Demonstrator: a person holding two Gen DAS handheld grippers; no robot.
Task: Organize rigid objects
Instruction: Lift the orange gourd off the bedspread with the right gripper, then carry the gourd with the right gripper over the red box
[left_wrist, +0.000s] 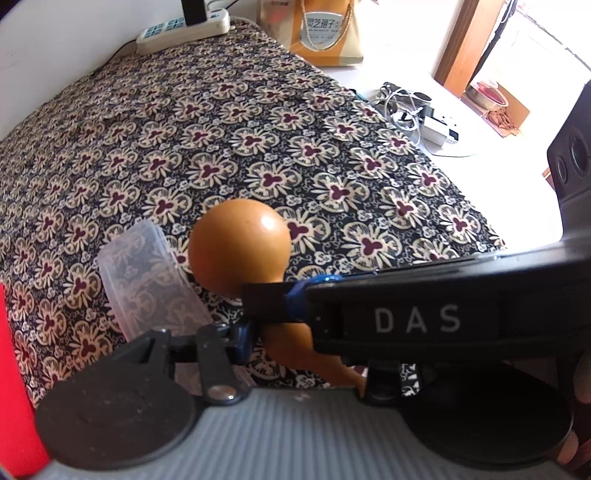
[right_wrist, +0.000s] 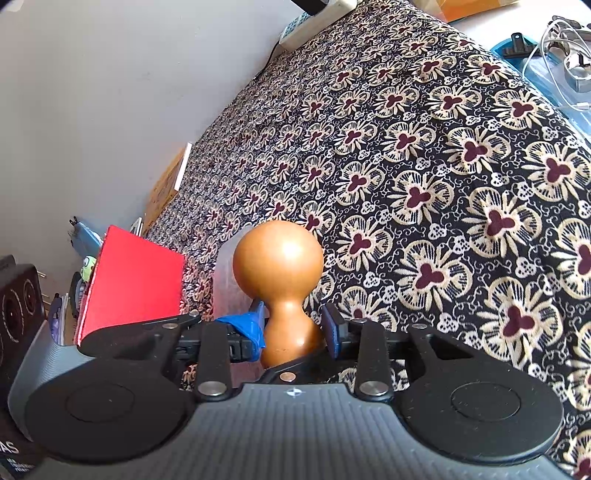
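Left wrist view — "DAS" lettering on right gripper (left_wrist: 280, 306) — gourd (left_wrist: 240, 247) gripped.

gourd (right_wrist: 279, 258): smooth, glossy, orange-brown, wood-like
container (left_wrist: 147, 280): clear, slightly frosted plastic
cloth (left_wrist: 258, 147): matt printed floral fabric
right tool (right_wrist: 293, 325): matt black plastic, blue pads

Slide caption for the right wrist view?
Right gripper shut on a wooden gourd's waist above a floral cloth, red box alongside.
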